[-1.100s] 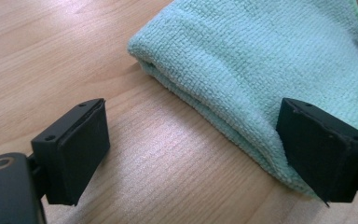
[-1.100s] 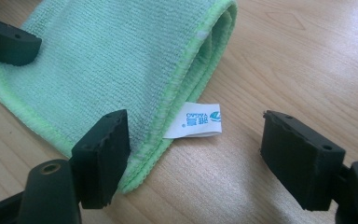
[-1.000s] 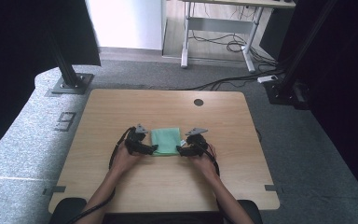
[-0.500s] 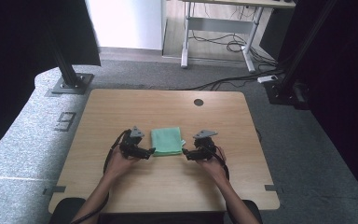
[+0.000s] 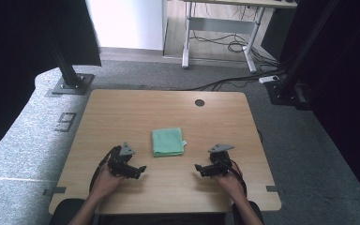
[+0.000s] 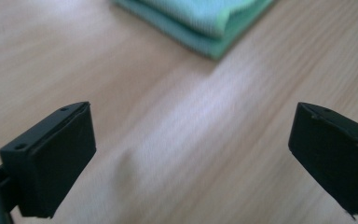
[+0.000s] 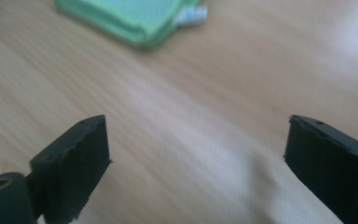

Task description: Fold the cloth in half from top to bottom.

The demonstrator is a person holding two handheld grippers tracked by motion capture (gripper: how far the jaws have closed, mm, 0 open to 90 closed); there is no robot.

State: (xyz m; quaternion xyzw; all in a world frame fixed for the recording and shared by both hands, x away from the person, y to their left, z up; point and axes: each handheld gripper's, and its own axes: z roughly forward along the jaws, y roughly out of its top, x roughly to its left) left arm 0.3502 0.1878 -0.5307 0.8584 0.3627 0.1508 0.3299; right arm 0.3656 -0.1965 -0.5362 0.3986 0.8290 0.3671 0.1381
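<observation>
In the left hand-held gripper view, the folded green cloth is cut off by the top edge, and the counter around it is blurred. In the right hand-held gripper view, the cloth is again cropped at the top, and a small white tag beside it is too blurred to read.

Two black jaws stand wide apart, just opened, over a blurred desk; a folded green cloth, seemingly, lies beyond.

Lower frame: both grippers, left and right, are black, with grey three-cornered top plates and trailing black cables.
</observation>
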